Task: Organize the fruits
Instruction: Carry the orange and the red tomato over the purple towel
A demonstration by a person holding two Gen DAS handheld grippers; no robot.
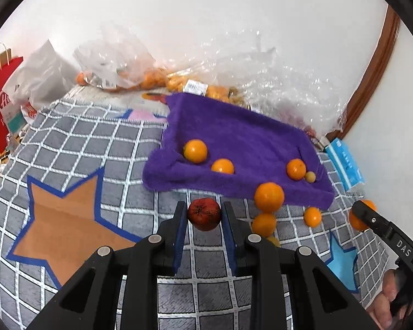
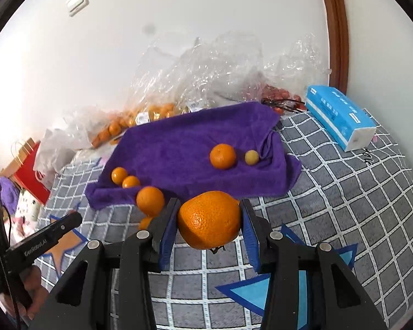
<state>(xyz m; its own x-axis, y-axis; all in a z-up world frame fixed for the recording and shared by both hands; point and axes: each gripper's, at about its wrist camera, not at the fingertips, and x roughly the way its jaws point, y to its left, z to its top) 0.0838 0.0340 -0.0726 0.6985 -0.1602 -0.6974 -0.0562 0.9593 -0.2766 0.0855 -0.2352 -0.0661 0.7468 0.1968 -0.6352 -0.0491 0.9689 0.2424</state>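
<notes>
While four fruits already lie on the purple towel, I hold a red fruit in the left tongs, an orange in the right tongs; three oranges wait at the towel's near edge.

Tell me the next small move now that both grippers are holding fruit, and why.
Probably carry the right gripper forward and set its large orange on the purple towel. Oranges already sit there, and bare cloth shows in the middle. The left gripper, clamped on a small dark red fruit, could follow, placing it apart from the oranges.
</notes>
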